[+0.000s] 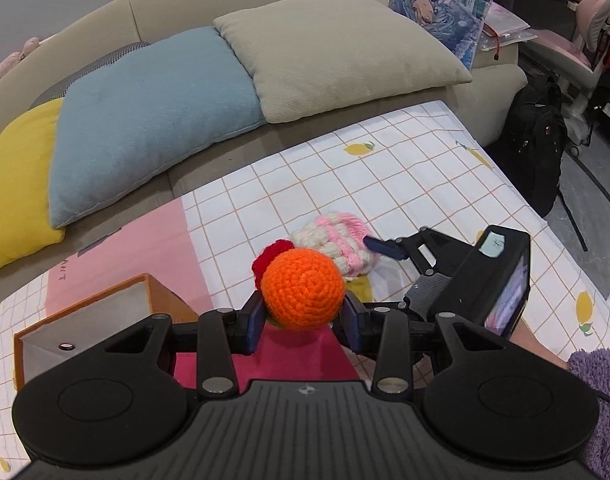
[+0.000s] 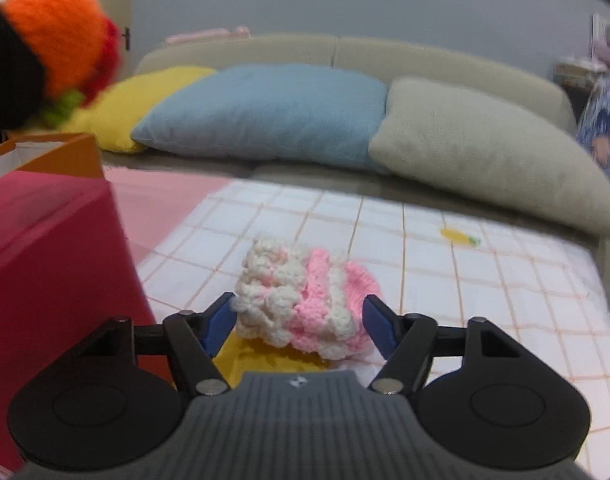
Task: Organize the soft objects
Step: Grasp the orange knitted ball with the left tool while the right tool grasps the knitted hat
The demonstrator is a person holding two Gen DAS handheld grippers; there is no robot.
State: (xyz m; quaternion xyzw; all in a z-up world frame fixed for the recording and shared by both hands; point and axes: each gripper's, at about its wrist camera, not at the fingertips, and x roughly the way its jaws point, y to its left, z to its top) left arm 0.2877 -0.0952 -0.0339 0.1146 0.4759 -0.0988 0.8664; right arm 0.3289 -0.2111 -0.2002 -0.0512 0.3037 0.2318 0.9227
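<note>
The left gripper (image 1: 303, 316) holds the orange ball (image 1: 303, 289) clamped between its blue fingers (image 1: 253, 320), raised above the red box (image 1: 265, 356); a red and green crochet piece (image 1: 271, 260) clings to the ball's far side, and whether it is attached or merely caught cannot be told. Just left of the red box stands an orange box (image 1: 105, 320) with a pale, bare interior. The right gripper (image 2: 301, 322) sits low over the checked sheet (image 2: 485, 280) with its fingers (image 2: 379, 322) spread wide on either side of the pink and white knit (image 2: 301, 292), not yet pressing it. Beyond lie the yellow cushion (image 1: 13, 184), blue cushion (image 1: 153, 112) and beige cushion (image 1: 337, 56) against the sofa (image 1: 105, 20). The likely trouble is on the left: the grip bears only on the ball's sides, so the yarn may compress and slip, or the red piece may drop outside the box if released off-centre. On the right, the knit is loose and floppy; closing on its near edge could pinch only a fold, letting the rest trail or snagging the sheet beneath. The two grippers also work close together, so a hasty lift could knock one against the other.
</note>
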